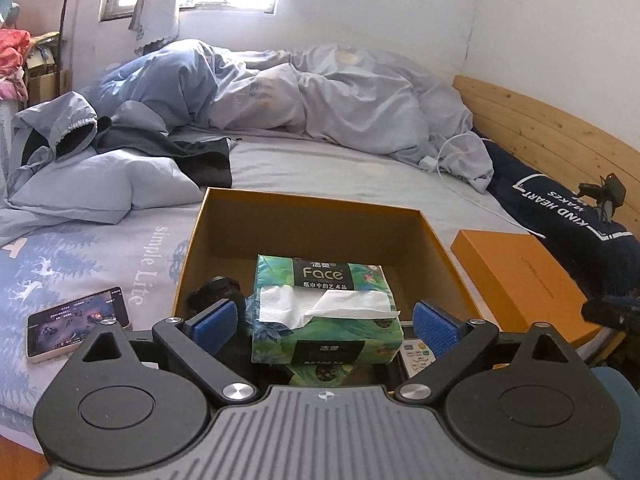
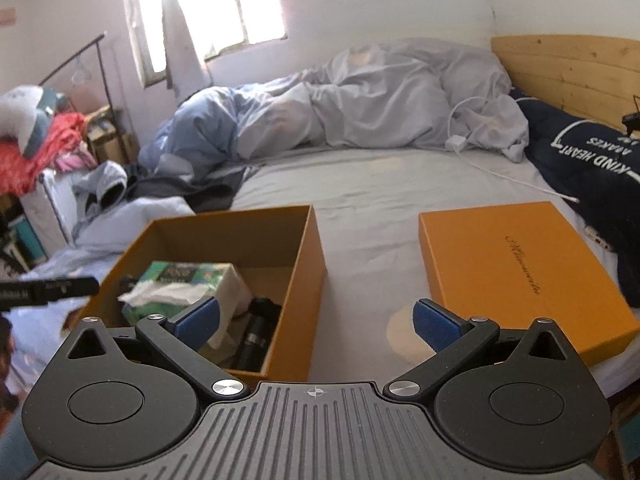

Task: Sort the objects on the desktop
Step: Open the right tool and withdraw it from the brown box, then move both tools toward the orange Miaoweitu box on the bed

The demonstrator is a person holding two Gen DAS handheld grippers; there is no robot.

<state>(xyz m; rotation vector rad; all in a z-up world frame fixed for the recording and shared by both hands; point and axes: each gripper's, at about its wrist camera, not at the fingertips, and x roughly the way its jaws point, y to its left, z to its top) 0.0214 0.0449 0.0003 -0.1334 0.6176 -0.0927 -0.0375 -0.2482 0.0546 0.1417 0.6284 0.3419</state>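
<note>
An open orange box [image 1: 312, 204] stands on the bed. Inside it lies a green tissue pack [image 1: 324, 304] with white tissue sticking out, on top of other things: a black object [image 1: 214, 288] at its left and a white remote [image 1: 418, 358] at its right. My left gripper [image 1: 324, 326] is open, its blue pads either side of the pack, not touching it. In the right wrist view the box [image 2: 296, 280] holds the pack [image 2: 180, 284] and a black cylinder [image 2: 256, 336]. My right gripper [image 2: 316, 322] is open and empty over the box's right wall.
The orange lid [image 1: 516, 280] lies right of the box, also in the right wrist view [image 2: 516, 272]. A phone [image 1: 76, 322] with a lit screen lies left of the box. A duvet [image 1: 320, 96], a pillow [image 1: 100, 188], a charger cable [image 2: 500, 172] and a wooden headboard [image 2: 568, 76] surround the area.
</note>
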